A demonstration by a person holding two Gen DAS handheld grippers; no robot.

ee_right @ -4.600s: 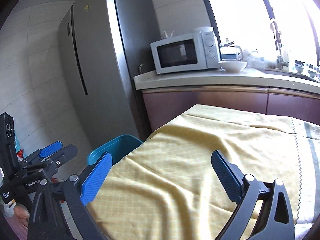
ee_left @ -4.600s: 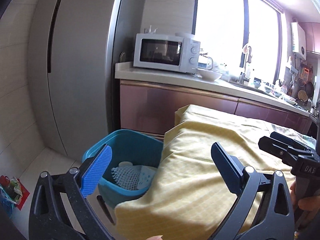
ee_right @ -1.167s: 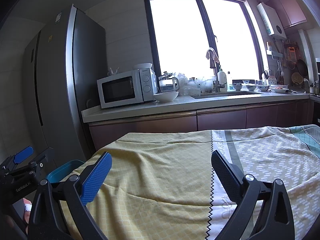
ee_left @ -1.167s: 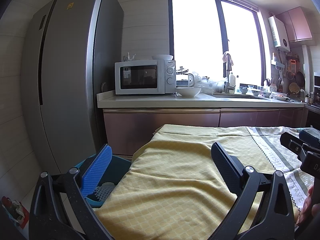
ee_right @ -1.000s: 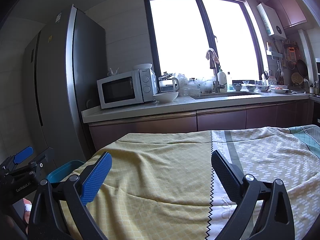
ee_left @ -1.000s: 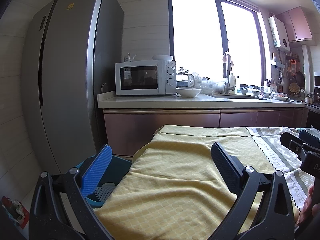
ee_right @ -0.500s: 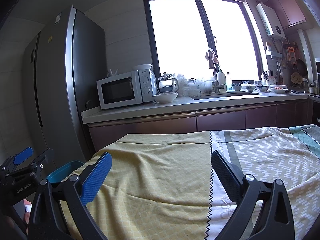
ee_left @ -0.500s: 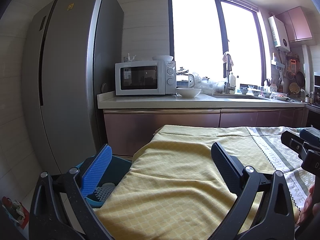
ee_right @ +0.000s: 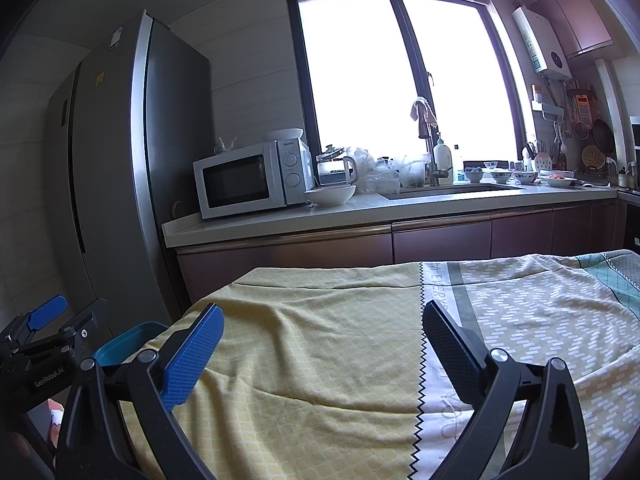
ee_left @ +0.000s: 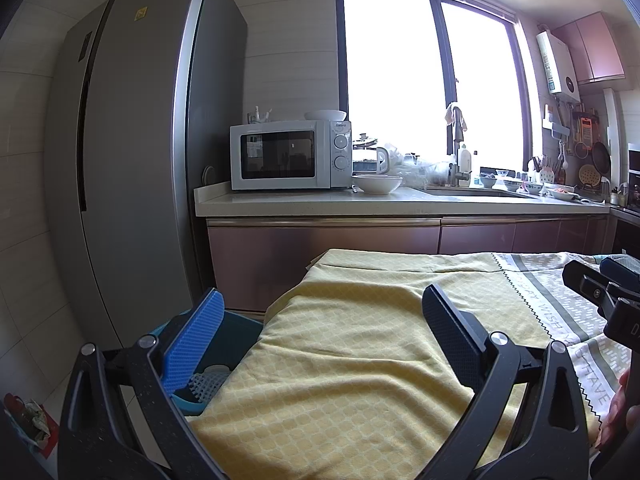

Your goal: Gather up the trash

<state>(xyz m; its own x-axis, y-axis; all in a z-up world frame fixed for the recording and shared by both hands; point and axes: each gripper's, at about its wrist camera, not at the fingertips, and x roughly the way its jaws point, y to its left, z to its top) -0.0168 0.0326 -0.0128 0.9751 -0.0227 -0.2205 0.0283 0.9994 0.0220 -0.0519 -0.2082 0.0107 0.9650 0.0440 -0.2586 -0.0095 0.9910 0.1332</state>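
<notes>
My left gripper [ee_left: 320,340] is open and empty, held over the left end of a table under a yellow patterned cloth [ee_left: 352,360]. My right gripper [ee_right: 320,354] is open and empty over the same cloth [ee_right: 320,340], further right. A blue bin [ee_left: 224,356] stands on the floor by the table's left end, with white mesh trash [ee_left: 206,386] inside. The bin's rim shows in the right wrist view [ee_right: 128,340]. I see no loose trash on the cloth. The right gripper shows at the left view's right edge [ee_left: 600,292], the left gripper at the right view's left edge [ee_right: 44,340].
A tall steel fridge [ee_left: 132,160] stands left. A counter [ee_left: 360,202] behind the table holds a white microwave [ee_left: 290,154], a bowl [ee_left: 378,183], a kettle and a sink with dishes. A colourful bag [ee_left: 28,420] lies on the floor at far left.
Since 4.6 s ago both grippers have lifted and tilted up from the bin side toward the counter. Over the last second they hardly moved.
</notes>
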